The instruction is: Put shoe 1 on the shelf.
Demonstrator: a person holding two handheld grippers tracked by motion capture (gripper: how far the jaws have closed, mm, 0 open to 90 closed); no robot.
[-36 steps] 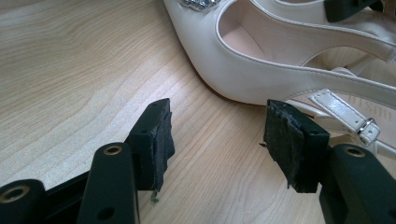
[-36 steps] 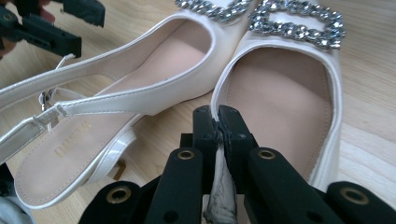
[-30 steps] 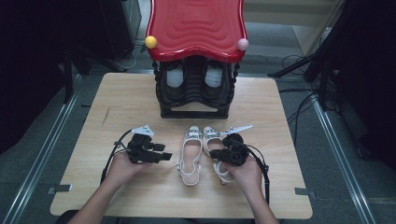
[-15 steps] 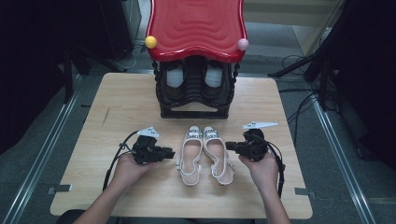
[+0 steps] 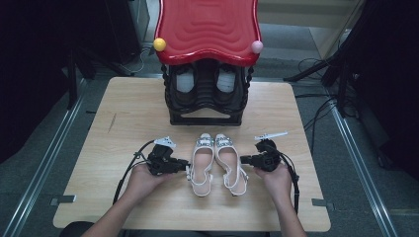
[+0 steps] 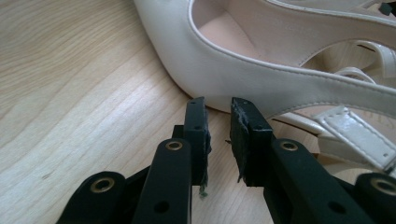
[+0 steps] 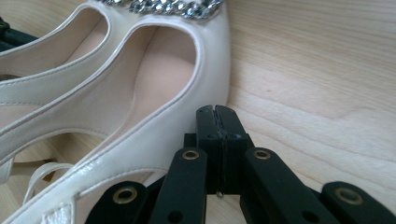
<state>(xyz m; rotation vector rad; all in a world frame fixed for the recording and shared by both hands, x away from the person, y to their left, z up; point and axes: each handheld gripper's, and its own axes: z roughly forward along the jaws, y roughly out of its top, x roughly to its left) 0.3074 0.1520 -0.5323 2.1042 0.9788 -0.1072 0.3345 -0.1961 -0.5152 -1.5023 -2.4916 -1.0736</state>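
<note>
- Left gripper [image 5: 187, 164]: jaws narrowly parted after closing, empty, tips against the left cream leather slingback shoe [image 5: 201, 163].
- Right gripper [image 5: 243, 159]: jaws pressed together, empty, beside the right cream slingback shoe [image 5: 230, 160].

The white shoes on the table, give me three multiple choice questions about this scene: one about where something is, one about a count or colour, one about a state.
1. Where do the white shoes lie?
A. between the two grippers
B. on top of the rack
C. on the floor

2. What colour is the top of the rack?
A. blue
B. red
C. green

3. How do the right gripper's jaws stand?
A. wide open
B. clamped on a strap
C. shut, with nothing between them

Answers: 1 A, the high view shows the left gripper and the right one either side of the pair. 2 B, the wavy top is red. 3 C, the right gripper view shows the pads meeting beside the shoe.
</note>
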